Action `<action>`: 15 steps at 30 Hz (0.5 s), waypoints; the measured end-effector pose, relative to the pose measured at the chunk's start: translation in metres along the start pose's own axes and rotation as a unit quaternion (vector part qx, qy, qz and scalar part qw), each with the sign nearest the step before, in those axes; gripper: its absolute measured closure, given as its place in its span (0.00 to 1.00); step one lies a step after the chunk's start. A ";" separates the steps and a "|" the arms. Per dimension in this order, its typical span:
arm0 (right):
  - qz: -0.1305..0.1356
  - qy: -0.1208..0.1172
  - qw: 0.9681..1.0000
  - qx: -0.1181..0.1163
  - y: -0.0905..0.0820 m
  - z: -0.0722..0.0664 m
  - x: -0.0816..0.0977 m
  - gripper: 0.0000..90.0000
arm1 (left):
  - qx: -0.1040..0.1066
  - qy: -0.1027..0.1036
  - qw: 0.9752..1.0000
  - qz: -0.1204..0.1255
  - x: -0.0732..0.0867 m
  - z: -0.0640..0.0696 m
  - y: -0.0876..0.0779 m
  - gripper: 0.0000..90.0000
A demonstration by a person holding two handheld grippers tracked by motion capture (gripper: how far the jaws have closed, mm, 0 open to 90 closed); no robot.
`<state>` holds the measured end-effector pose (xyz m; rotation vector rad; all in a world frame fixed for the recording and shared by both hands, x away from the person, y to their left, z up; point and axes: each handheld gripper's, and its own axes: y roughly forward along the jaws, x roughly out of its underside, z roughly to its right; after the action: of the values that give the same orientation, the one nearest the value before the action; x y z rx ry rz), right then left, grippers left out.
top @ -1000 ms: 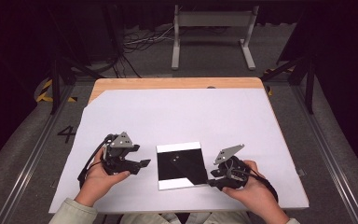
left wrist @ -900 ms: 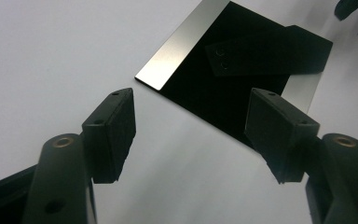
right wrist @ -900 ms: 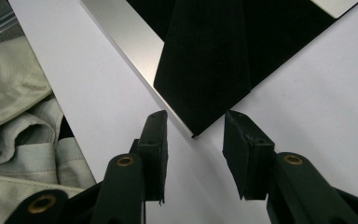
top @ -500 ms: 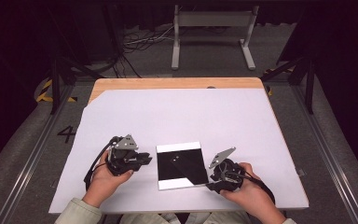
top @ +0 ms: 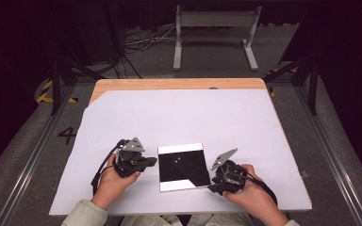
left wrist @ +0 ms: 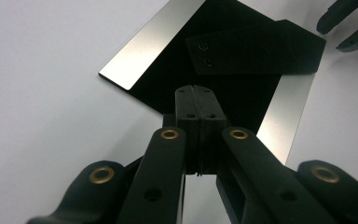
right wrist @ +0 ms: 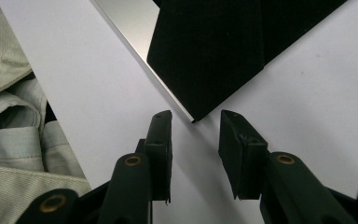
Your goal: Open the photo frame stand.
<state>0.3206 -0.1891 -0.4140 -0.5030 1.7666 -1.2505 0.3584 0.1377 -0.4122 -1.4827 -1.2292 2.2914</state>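
A square mirror-like plate point(top: 181, 165) lies flat on the white sheet point(top: 184, 117), near its front edge; its face reflects black. My left gripper point(top: 153, 161) reaches the plate's left edge. In the left gripper view its jaws point(left wrist: 198, 91) have just been closing and now meet, with nothing between them, over the plate point(left wrist: 154, 42). Whether they touch it I cannot tell. My right gripper point(top: 212, 188) is at the plate's front right corner. Its jaws point(right wrist: 196, 116) have just been closing a little and stand apart, the plate point(right wrist: 214, 56) corner just ahead of the gap, untouched.
The white sheet covers a wooden table point(top: 179, 84) whose far edge shows. A grey stand point(top: 214, 35) and cables lie on the floor beyond. A light sleeve point(right wrist: 9, 116) sits close behind the front table edge.
The left gripper's jaws went from wide open to shut, and that hand sank slightly toward the plate's left edge. The right hand shifted a little toward the plate's front right corner.
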 end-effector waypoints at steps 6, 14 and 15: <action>-0.005 0.002 1.000 -0.009 0.001 0.001 -0.001 0.72 | 0.000 0.003 1.000 -0.006 -0.001 0.000 0.006 1.00; -0.012 0.000 1.000 -0.016 0.005 0.001 -0.003 0.71 | 0.001 0.003 1.000 -0.012 -0.001 0.000 0.011 1.00; -0.013 -0.001 1.000 -0.016 0.005 0.001 -0.003 0.71 | 0.003 0.002 1.000 -0.013 -0.001 0.000 0.012 1.00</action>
<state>0.3241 -0.1857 -0.4174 -0.5464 1.7860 -1.2414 0.3620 0.1296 -0.4198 -1.4599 -1.2337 2.2712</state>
